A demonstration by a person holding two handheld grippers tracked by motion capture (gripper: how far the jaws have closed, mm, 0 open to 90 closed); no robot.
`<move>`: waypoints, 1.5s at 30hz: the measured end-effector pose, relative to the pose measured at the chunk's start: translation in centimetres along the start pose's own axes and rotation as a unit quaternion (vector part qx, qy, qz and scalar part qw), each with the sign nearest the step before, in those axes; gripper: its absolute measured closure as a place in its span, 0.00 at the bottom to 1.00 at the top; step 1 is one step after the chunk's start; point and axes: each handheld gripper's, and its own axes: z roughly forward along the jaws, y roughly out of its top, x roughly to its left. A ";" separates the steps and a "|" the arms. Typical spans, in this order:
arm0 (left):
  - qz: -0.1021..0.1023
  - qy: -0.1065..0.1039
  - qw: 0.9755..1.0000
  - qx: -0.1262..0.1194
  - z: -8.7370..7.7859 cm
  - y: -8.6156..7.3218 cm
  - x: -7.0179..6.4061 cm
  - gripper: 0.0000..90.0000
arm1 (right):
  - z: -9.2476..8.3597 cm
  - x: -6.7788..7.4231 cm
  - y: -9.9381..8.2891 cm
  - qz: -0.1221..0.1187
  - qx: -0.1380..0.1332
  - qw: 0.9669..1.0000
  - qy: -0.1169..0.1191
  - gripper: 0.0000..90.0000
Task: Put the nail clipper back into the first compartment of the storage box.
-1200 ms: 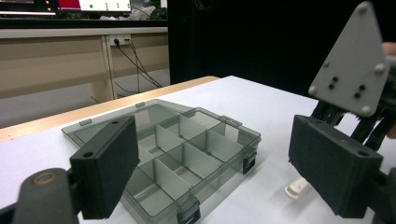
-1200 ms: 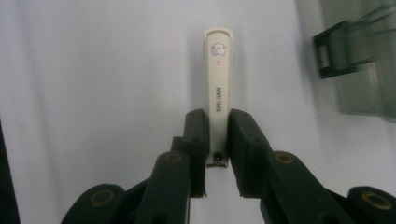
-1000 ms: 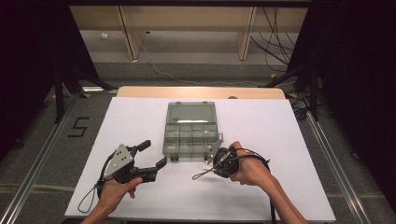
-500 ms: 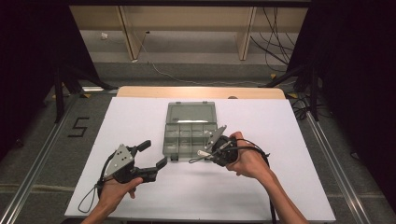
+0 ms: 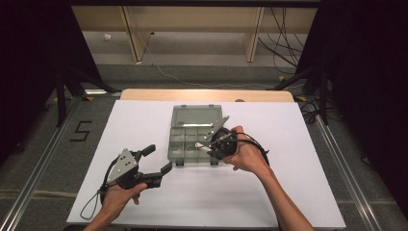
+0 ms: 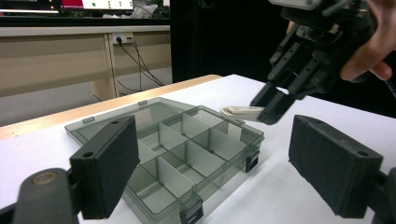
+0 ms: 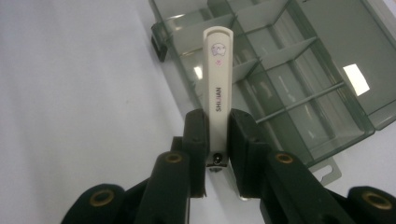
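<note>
White nail clipper (image 7: 217, 79) rides clamped in the right tool (image 7: 218, 135) above the organizer box (image 5: 195, 134); next, lower it into a compartment and release.

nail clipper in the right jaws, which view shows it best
The right gripper view: the white nail clipper stands lengthwise between the jaws, its print and small picture readable, over the grey compartment box. The left gripper view shows it side-on, jutting over the box. The high view gives a small pale sliver.
</note>
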 end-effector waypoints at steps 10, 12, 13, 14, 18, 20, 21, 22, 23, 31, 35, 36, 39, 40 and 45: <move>0.005 -0.001 1.000 -0.001 0.0 0.1 0.1 0.17 | 1.0 -0.8 2.3 0.015 -0.006 1.000 -0.006 0.86; 0.000 -0.001 1.000 -0.001 0.0 0.0 0.0 0.17 | 1.4 -0.9 2.7 0.019 -0.006 1.000 -0.004 0.86; 0.000 -0.001 1.000 -0.001 0.0 0.0 0.0 0.17 | 1.6 -1.0 2.9 0.023 -0.005 1.000 -0.006 0.86; 0.003 -0.002 1.000 -0.001 0.0 0.0 0.0 0.17 | 1.8 -1.1 3.1 0.024 -0.004 1.000 -0.006 0.86; 0.002 -0.002 1.000 -0.001 0.0 0.1 0.0 0.17 | 2.5 -1.4 3.7 0.033 -0.006 0.999 -0.009 0.86; 0.001 -0.002 1.000 -0.001 0.0 0.0 0.0 0.17 | 2.9 -1.6 4.1 0.039 -0.009 0.999 -0.007 0.86; 0.001 -0.002 1.000 -0.001 0.0 0.0 0.0 0.17 | 3.1 -1.7 4.3 0.042 -0.009 0.999 -0.007 0.86; 0.001 -0.002 1.000 -0.001 0.0 0.0 0.0 0.17 | 3.2 -1.8 4.5 0.045 -0.008 0.999 -0.006 0.86; 0.001 -0.002 1.000 -0.001 0.0 0.0 0.0 0.17 | 3.4 -1.8 4.7 0.049 -0.009 0.999 -0.007 0.86; 0.000 -0.006 1.000 -0.005 0.0 0.1 0.0 0.17 | 4.6 -1.8 6.5 0.060 -0.009 0.998 -0.004 0.86; -0.002 -0.005 1.000 -0.002 -0.1 0.1 -0.1 0.17 | 5.2 -1.9 7.2 0.063 -0.003 0.998 -0.006 0.86; 0.002 -0.006 1.000 -0.002 -0.1 0.1 0.0 0.17 | 5.3 -1.9 7.3 0.064 -0.003 0.998 -0.006 0.86; -0.004 -0.003 1.000 -0.004 -0.1 0.1 0.0 0.17 | 5.7 -1.8 7.6 0.067 0.000 0.998 -0.006 0.86; -0.003 -0.002 1.000 -0.003 -0.1 0.1 0.1 0.17 | 5.8 -1.8 7.7 0.070 0.002 0.998 -0.007 0.86; 0.000 -0.002 1.000 -0.004 -0.2 0.2 0.1 0.17 | 6.3 -2.0 8.1 0.076 0.007 0.997 -0.008 0.86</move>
